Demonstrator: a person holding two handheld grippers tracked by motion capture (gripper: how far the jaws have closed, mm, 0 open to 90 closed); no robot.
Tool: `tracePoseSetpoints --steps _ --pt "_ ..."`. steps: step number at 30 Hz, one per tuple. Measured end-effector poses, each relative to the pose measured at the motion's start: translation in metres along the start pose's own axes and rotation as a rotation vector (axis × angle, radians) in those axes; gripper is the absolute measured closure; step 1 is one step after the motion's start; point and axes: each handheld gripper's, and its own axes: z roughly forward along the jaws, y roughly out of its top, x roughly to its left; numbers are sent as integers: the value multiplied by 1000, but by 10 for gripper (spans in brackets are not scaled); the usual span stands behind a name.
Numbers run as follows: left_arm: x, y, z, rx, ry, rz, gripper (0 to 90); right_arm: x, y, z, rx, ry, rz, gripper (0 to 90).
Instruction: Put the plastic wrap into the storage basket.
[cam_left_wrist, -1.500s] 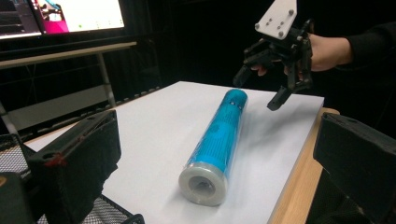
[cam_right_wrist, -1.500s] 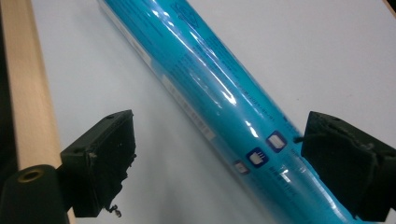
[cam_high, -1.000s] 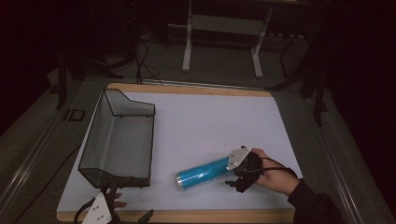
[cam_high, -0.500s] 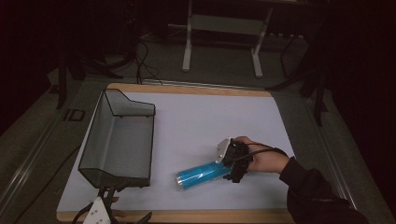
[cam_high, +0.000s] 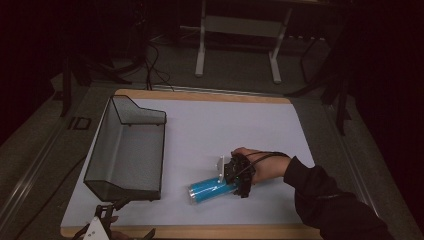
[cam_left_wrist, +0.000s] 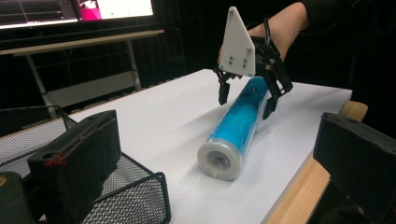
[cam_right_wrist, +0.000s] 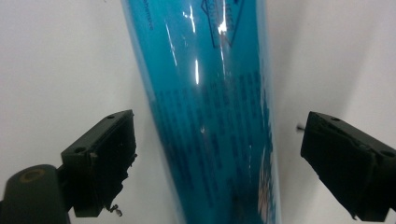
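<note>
While the right gripper (cam_high: 236, 176) is hovering over the blue tube (cam_high: 210, 189) in the high view, its jaws have just been opening and are straddling the tube's far end. Left gripper (cam_left_wrist: 219, 154) view: own jaws are gaping wide with nothing between them, and the tube's white cap is facing them. Right gripper view: the tube (cam_right_wrist: 215, 112) is lying centred between the jaws, untouched. I'd drop lower, then squeeze evenly. Its ends are getting cut off.

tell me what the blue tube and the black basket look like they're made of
Blue tube: probably clear glossy plastic over blue contents or a blue liner; sharp highlights and printed text show on its wall, and a white, likely plastic cap closes its near end.
Black basket: looks like metal wire mesh with a matte black coating; the fine grid lets the table show through.
</note>
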Motion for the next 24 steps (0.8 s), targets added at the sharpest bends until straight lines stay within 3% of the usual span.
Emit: tracePoseSetpoints --steps 4,10,15,18,21,24 --pt "-1 -1 -3 -1 10 -6 16 0 5 6 18 27 -40 102" --pt "-3 -1 -7 0 19 -5 16 3 9 19 67 18 -110 111" --pt "-4 -1 -8 5 26 -2 16 2 9 23 55 26 -143 152" --pt "-4 -1 -9 4 26 -1 16 0 8 28 63 48 -156 230" --pt "-4 -2 -9 5 22 -3 16 -3 8 29 59 78 -153 246" --pt "-4 -2 -8 10 19 -1 16 -2 11 29 85 73 -144 246"
